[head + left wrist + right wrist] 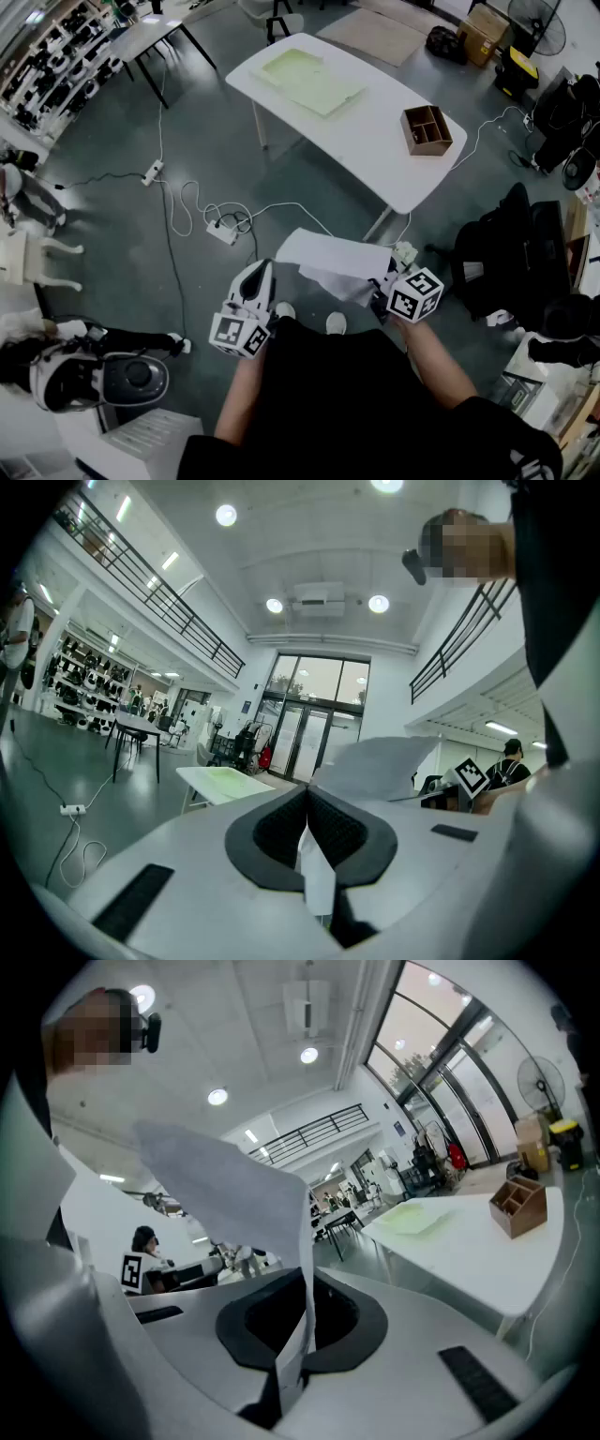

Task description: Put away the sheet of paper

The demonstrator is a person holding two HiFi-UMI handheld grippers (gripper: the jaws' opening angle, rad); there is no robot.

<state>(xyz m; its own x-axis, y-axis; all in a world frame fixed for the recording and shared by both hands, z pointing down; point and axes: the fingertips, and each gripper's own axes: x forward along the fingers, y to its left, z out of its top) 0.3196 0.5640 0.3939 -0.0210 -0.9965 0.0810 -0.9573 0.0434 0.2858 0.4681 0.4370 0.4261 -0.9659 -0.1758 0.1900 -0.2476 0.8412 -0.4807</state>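
Note:
The white sheet of paper [330, 259] hangs in the air in front of the person, over the grey floor and short of the white table [394, 141]. My left gripper [266, 268] is shut on its left edge; in the left gripper view a strip of paper [317, 878] is pinched between the closed dark pads [281, 832]. My right gripper [385, 282] is shut on the right edge. In the right gripper view the sheet [234, 1185] rises bent out of the closed jaws. On the table lie a pale green mat [305, 80] and a wooden organiser box [427, 129].
Power strips and white cables [222, 230] trail over the floor between the person and the table. A black chair [511, 248] stands at the right. A grey and white machine [103, 375] sits at the lower left. Cardboard boxes [483, 33] and a fan are beyond the table.

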